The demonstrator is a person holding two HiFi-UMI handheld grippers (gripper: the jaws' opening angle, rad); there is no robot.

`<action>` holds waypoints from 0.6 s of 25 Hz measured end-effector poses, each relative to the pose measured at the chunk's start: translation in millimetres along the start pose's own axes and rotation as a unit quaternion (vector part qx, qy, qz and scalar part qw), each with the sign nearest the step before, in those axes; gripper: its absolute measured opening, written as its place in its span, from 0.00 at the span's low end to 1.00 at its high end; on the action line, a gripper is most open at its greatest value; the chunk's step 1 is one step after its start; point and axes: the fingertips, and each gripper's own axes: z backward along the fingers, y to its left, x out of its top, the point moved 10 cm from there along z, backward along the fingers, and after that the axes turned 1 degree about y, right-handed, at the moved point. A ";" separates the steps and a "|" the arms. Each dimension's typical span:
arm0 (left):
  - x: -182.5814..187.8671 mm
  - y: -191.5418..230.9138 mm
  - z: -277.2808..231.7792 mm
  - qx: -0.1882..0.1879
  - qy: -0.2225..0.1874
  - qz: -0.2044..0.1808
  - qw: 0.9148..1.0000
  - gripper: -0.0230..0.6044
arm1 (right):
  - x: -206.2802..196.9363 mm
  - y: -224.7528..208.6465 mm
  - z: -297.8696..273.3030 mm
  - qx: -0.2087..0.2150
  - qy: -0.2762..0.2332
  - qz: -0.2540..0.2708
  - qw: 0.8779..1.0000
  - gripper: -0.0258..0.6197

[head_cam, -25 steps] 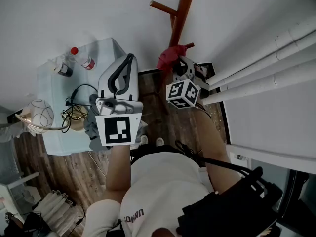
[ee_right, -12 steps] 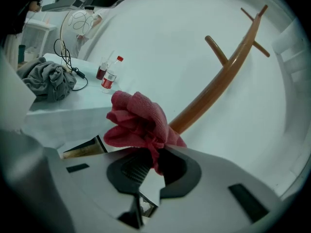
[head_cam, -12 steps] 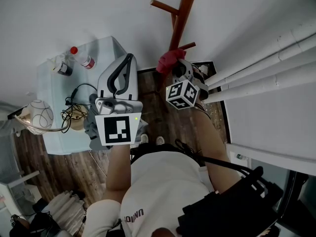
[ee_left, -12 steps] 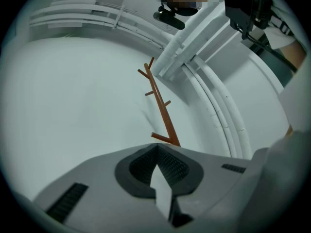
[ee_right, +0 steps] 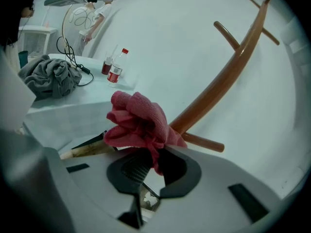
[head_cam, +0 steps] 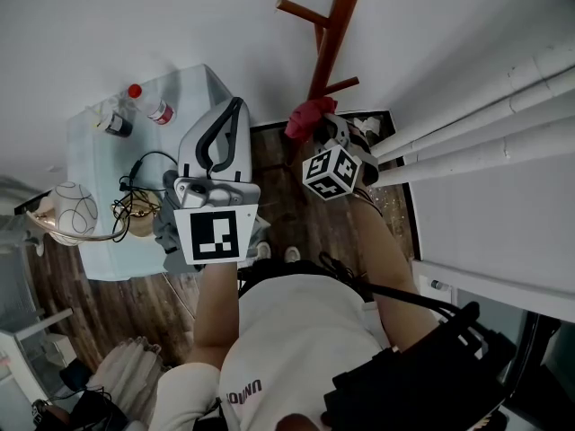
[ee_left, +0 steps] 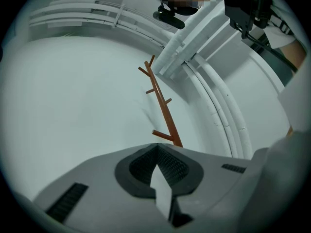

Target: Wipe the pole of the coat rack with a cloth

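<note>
Fingers (ee_right: pixel 127 170) of the right gripper (ee_right: pixel 151 171) are closed narrowly on a fold of the red cloth (ee_right: pixel 138 120). The rest of the cloth bunches above them at the centre of the right gripper view. Its right edge presses against the brown pole (ee_right: pixel 228 76) of the coat rack, just above a low peg (ee_right: pixel 204 142). The left gripper (ee_left: pixel 157 154) has its jaws together on nothing. It is held well apart from the rack, which stands at the middle of its view. I judge the wiping to be under way low on the pole. The long stretch rising toward the upper right probably remains to be wiped, though no mark shows which parts are already clean. By count there are two grippers, one cloth and one pole with several pegs. At the upper left, one table (ee_right: pixel 73 115) carries two bottles (ee_right: pixel 116 69) and one grey garment heap (ee_right: pixel 48 79).
</note>
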 end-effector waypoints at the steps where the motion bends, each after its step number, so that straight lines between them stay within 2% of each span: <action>1: -0.1 0.1 0.1 0.001 0.000 0.001 1.000 0.06 | -0.7 1.1 -0.6 0.002 0.002 0.000 1.000 0.11; 10: -1.0 -0.9 -0.5 0.000 0.004 0.001 1.000 0.06 | -8.5 8.8 -6.6 0.029 0.021 -0.002 0.999 0.11; 15: -2.2 -1.3 -1.1 0.000 0.006 0.000 1.000 0.06 | -7.2 7.1 -5.7 0.028 0.018 -0.001 0.999 0.11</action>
